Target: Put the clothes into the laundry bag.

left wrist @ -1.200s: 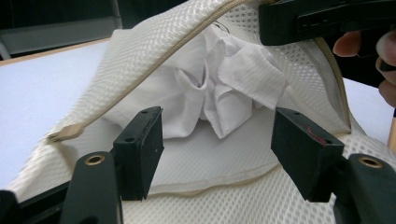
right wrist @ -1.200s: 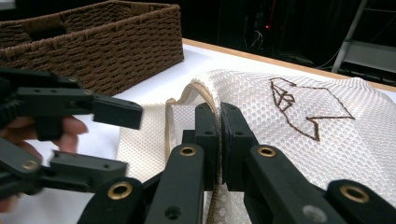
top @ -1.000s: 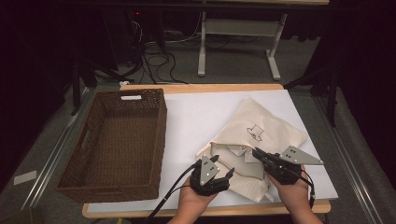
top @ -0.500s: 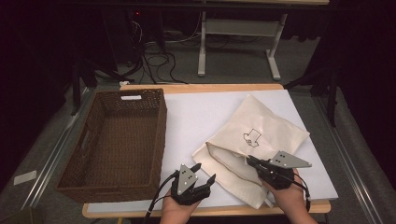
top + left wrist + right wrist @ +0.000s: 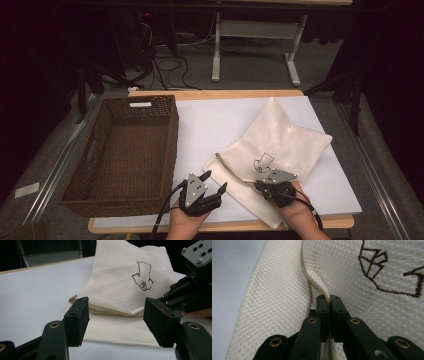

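Dark room, cables on the floor, and a wooden table (image 5: 150, 93) topped with a white sheet (image 5: 210, 125). The right gripper (image 5: 261, 184) was clamped tight on the zipper edge of a cream mesh laundry bag (image 5: 280, 140) at the near right. The left gripper (image 5: 214, 182) sat just left of the bag, jaws apart, nothing in them. The bag had a brown stitched logo (image 5: 143, 277), no readable words. A brown wicker basket (image 5: 75, 192) stood at the left, with a white tag (image 5: 140, 104) too small to read.
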